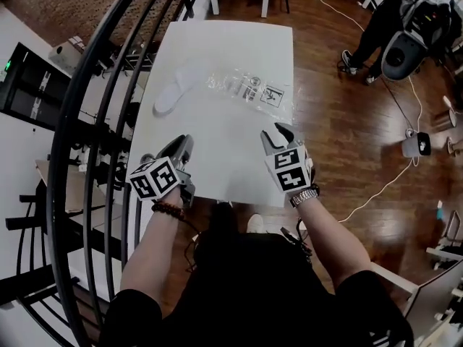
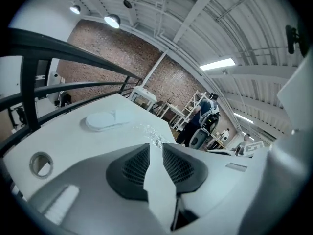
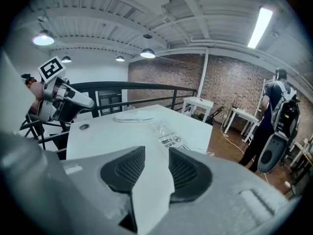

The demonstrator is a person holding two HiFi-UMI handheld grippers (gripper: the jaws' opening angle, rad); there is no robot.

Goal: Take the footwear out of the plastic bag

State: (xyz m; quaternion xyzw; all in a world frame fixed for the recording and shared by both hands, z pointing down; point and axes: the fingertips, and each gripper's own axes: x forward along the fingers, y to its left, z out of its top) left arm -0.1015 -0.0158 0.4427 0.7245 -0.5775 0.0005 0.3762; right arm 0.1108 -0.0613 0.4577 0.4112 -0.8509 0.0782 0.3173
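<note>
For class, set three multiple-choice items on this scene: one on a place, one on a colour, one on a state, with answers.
1. In the head view, the bag lies: A left of the slipper; B right of it; C under it.
2. The slipper is: A black; B white; C red.
3. The left gripper and right gripper are: A open, empty; B shut on the bag; C shut on the slipper.
Key: B, bag lies rightward; B, white like the table; A, pads apart, nothing between.

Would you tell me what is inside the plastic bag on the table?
Nothing visible, nothing hidden: the clear plastic bag lies flat, showing only printed labels. The white slipper sits outside, beside it.
</note>
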